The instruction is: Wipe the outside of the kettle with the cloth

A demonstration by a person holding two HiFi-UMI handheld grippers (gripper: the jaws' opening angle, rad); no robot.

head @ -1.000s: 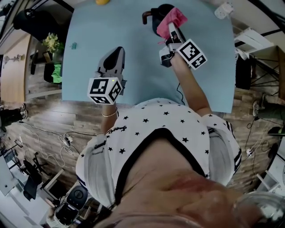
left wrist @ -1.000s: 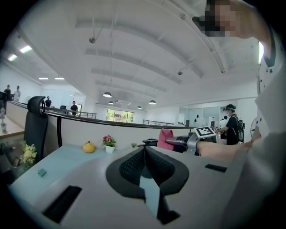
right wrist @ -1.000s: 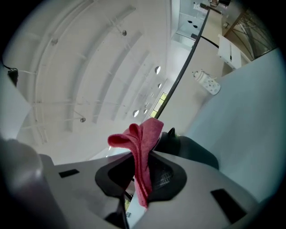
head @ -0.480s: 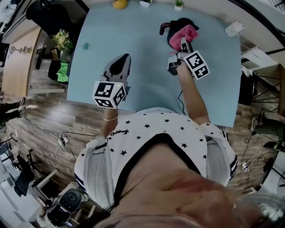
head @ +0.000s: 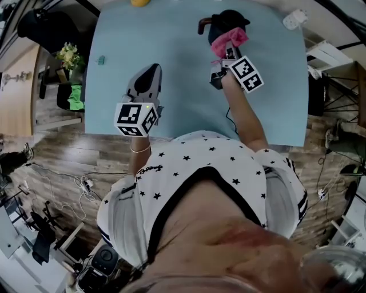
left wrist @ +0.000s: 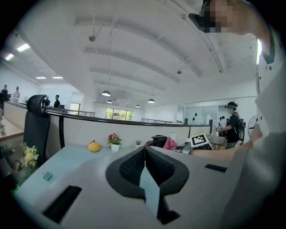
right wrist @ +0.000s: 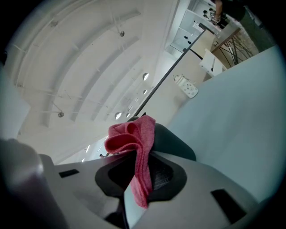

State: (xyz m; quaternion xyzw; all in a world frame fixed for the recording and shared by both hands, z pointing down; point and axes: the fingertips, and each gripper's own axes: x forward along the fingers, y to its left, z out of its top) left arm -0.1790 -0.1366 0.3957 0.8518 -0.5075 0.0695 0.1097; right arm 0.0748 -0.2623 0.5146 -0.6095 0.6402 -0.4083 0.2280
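Note:
A black kettle point(head: 224, 22) with a brown handle stands near the far edge of the light blue table point(head: 171, 63). My right gripper point(head: 227, 50) is shut on a pink cloth point(head: 229, 40), and the cloth lies against the kettle's near side. In the right gripper view the cloth point(right wrist: 136, 152) hangs bunched between the jaws in front of the dark kettle point(right wrist: 174, 143). My left gripper point(head: 146, 80) rests over the table to the left, shut with nothing in it. In the left gripper view the kettle point(left wrist: 158, 141) and cloth point(left wrist: 170, 143) show far off.
A yellow fruit point(head: 140, 2) and small potted plants point(left wrist: 114, 141) stand along the table's far edge. A white power strip point(head: 293, 17) lies at the far right corner. A small teal object point(head: 101, 59) sits near the left edge. Wooden floor surrounds the table.
My right gripper and the pink cloth have shifted a little against the kettle's near side. The left gripper stays in about the same place.

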